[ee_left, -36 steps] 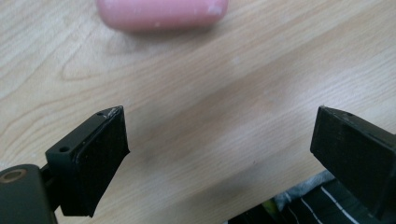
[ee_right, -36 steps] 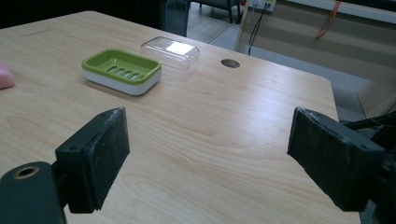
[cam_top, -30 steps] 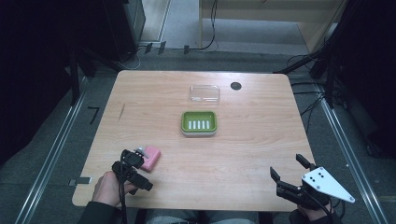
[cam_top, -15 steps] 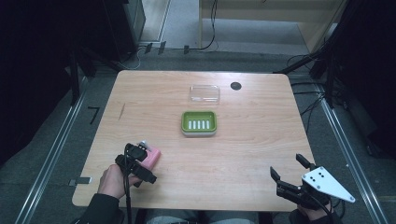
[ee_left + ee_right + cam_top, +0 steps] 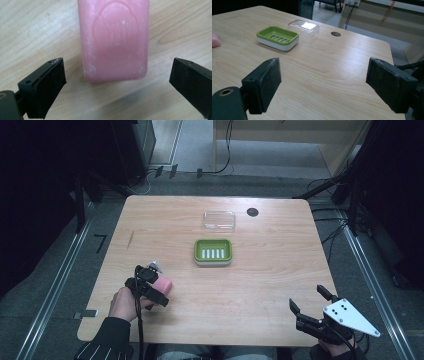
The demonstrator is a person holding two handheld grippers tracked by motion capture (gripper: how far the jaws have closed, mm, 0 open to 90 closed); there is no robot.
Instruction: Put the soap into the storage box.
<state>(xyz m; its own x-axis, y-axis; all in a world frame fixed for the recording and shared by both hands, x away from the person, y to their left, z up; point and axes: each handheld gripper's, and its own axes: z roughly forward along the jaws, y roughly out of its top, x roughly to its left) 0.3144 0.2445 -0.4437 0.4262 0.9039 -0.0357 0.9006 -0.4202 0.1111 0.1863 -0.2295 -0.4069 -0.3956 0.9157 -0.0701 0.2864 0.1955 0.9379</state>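
Jaws of the left gripper (image 5: 117, 82) stand wide, having just been opening, with the near end of the pink soap bar (image 5: 115, 40) ahead between them, neither black pad touching it. In the left gripper view the bar is a rounded rectangular block, waxy and matte, flecked with pale scuffs, with an oval stamp of raised lettering too blurred to read; its far end is cut off at 12 o'clock. The high view gives none of that detail: there the pink soap bar (image 5: 163, 284) lies on the wooden table (image 5: 260, 285) at about 8 o'clock from the green soap dish (image 5: 213, 252), half covered by the left gripper (image 5: 152, 287) and the hand behind it.

Over at 5 o'clock of the table, the right gripper (image 5: 311, 306) hangs with its jaws spread wide and nothing between them. Its own view shows the coarse, grainy face of the pads (image 5: 272, 80), the dish's slotted green tray seated in a white base (image 5: 277, 38), and the clear plastic lid (image 5: 304, 27) just beyond it, glossy with glare. A dark round hole (image 5: 336, 34) sits in the pale, fine-grained tabletop near the lid.
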